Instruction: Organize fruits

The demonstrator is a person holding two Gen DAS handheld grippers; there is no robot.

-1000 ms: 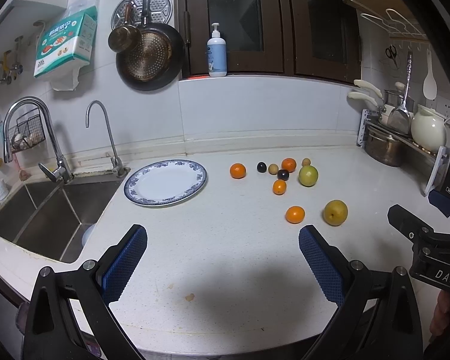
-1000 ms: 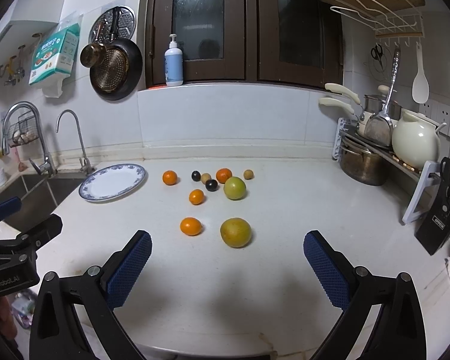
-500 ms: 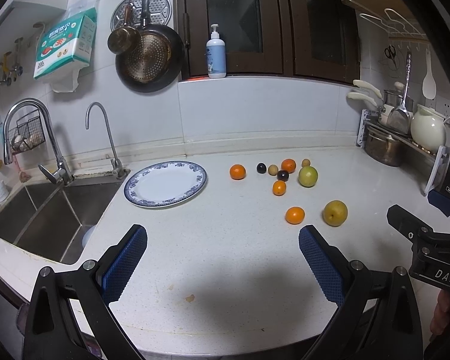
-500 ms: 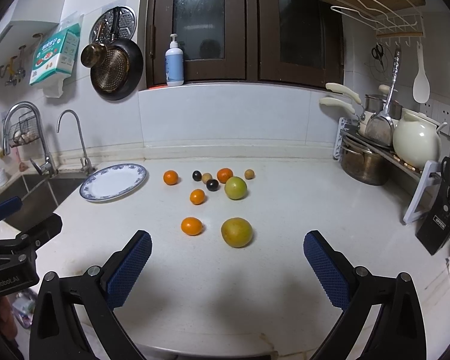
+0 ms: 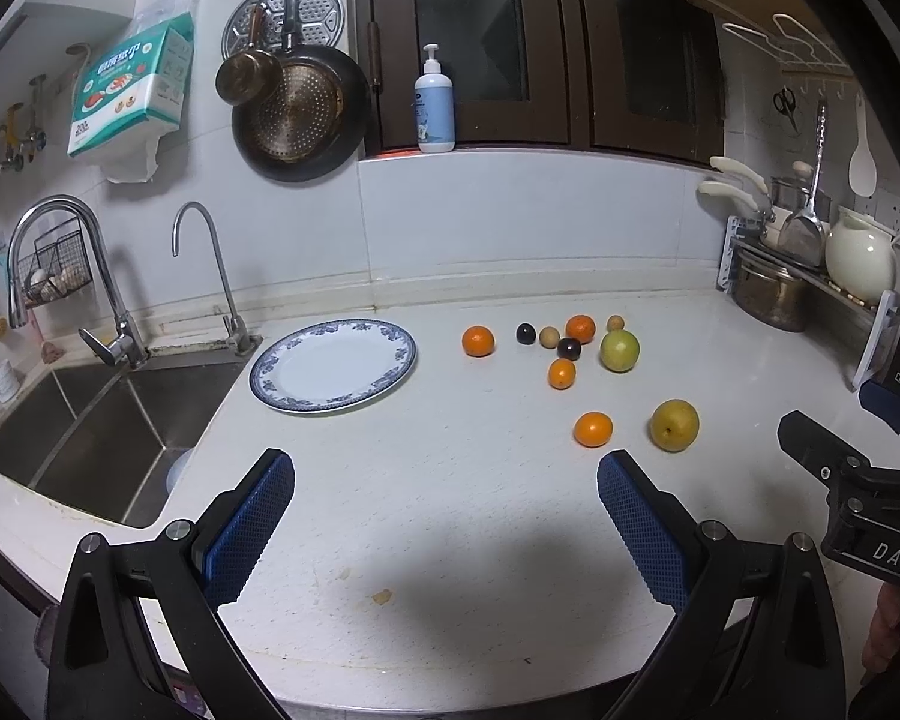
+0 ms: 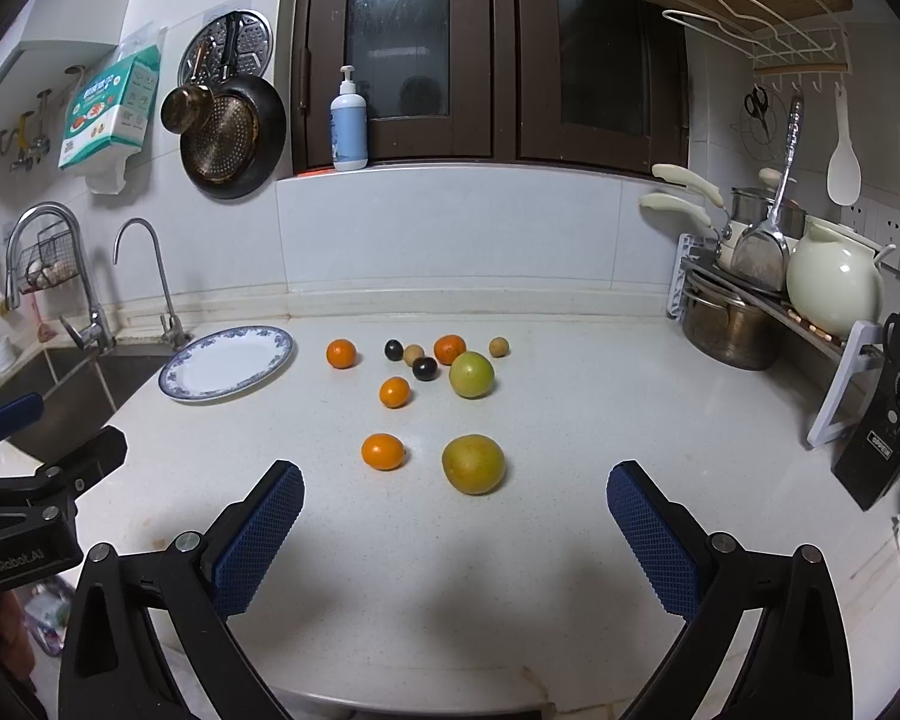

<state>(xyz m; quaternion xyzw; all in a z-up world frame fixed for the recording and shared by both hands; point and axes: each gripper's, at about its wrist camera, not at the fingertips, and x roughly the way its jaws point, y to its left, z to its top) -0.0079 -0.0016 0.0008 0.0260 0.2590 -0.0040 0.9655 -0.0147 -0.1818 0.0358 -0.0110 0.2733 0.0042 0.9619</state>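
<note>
White speckled stone carries everything here: the worktop (image 6: pixel 570 420) has both grippers hovering over its near edge, the left gripper (image 5: pixel 444 516) and the right gripper (image 6: pixel 453 525) each with jaws spread wide and nothing between the blue pads. Nearest the right gripper lie a yellow-green pear-like fruit (image 6: pixel 473 463) and a small orange (image 6: pixel 383 451), well apart from the rest. The big fruit looks firm and fairly heavy, likely to roll; taking it across its widest girth seems safest. The small orange is light and smooth-skinned, so a gentle centred pinch should do. Farther back is a loose cluster: another small orange (image 6: pixel 395 392), a green apple-like fruit (image 6: pixel 471 374), two dark plums (image 6: pixel 424 368), tan longan-like balls (image 6: pixel 413 353), soft enough to bruise. The patterned plate (image 5: pixel 333 365) sits toward the sink-side edge, bare. The left view shows the sink basin (image 5: pixel 96 438); the right view alone shows the knife block (image 6: pixel 885 414).
</note>
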